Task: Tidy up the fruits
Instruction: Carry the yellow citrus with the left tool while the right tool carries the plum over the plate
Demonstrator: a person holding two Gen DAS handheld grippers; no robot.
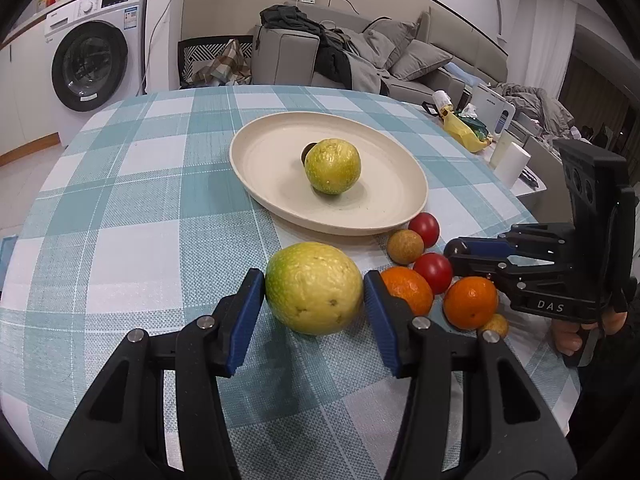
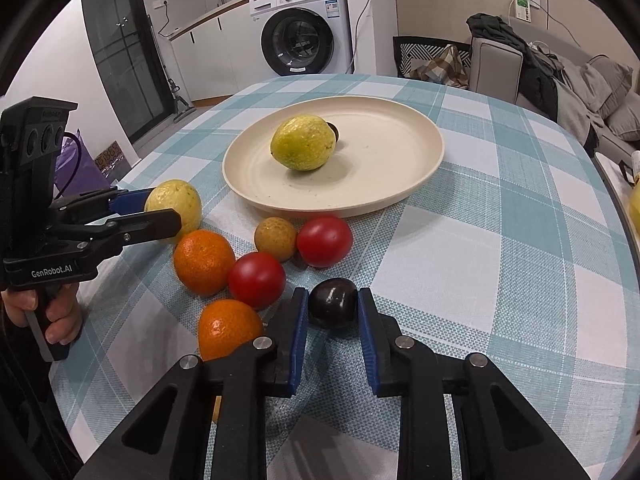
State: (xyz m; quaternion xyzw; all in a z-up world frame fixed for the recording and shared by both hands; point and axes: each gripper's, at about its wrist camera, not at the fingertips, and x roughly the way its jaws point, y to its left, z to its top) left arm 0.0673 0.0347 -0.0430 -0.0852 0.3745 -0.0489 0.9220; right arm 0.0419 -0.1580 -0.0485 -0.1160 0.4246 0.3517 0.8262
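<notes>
My left gripper (image 1: 314, 294) is shut on a yellow-green guava (image 1: 314, 288) that rests on the checked tablecloth; it also shows in the right wrist view (image 2: 174, 204). My right gripper (image 2: 333, 306) is shut on a dark plum (image 2: 333, 307) on the cloth. A cream plate (image 1: 384, 216) behind holds another guava (image 1: 333, 166) and a small dark fruit (image 1: 307, 151) behind it. Between the grippers lie two oranges (image 2: 204, 262) (image 2: 228, 328), two red tomatoes (image 2: 256, 280) (image 2: 324, 241) and a small tan fruit (image 2: 275, 239).
The round table (image 1: 120, 200) drops off on all sides. Off its right edge stand a yellow bag (image 1: 464, 130), a white cup (image 1: 512, 160) and clutter. A washing machine (image 1: 94, 44), chair and sofa stand behind.
</notes>
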